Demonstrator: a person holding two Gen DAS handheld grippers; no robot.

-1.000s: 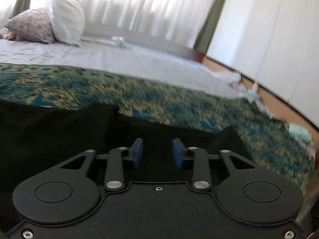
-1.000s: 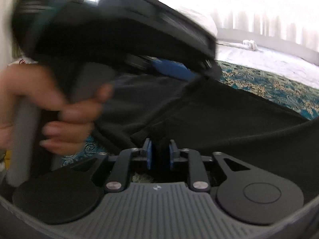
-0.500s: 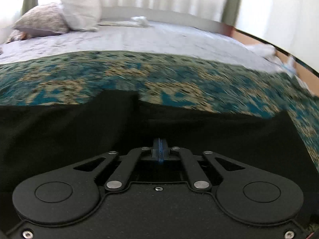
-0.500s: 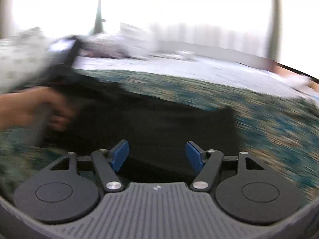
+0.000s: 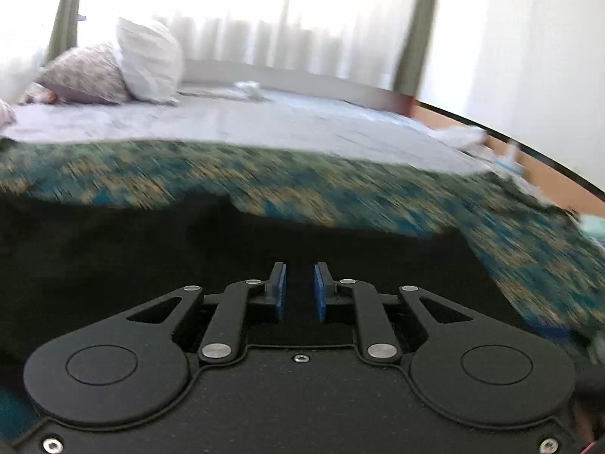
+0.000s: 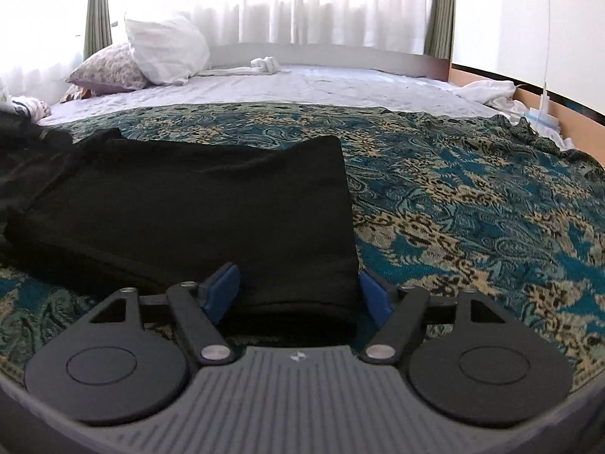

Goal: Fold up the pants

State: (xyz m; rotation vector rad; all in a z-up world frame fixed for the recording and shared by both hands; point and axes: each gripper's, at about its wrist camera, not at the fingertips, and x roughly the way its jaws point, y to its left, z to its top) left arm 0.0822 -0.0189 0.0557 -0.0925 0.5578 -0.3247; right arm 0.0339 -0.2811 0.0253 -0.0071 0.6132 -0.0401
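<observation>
Pants [image 6: 189,204] lie folded on the bedspread [image 6: 472,196].
Left gripper [image 5: 299,290] slightly parted, right gripper [image 6: 298,287] spread wide, both empty; snagging cloth could undo the fold.

Near left: pants [image 6: 196,204] folded on bedspread [image 6: 472,196];
Far: sheet [image 6: 302,87] beyond bedspread;
Far left: pillows [image 6: 166,51] on sheet;
Near right: bedspread alone

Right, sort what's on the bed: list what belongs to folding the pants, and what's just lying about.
Belongs to the job:
black pants, lying folded on the patterned bedspread
left gripper, jaws slightly apart
right gripper, jaws wide open at the pants' near edge

Just lying about:
white pillow
floral pillow
rolled white cloth
crumpled white cloth
</observation>
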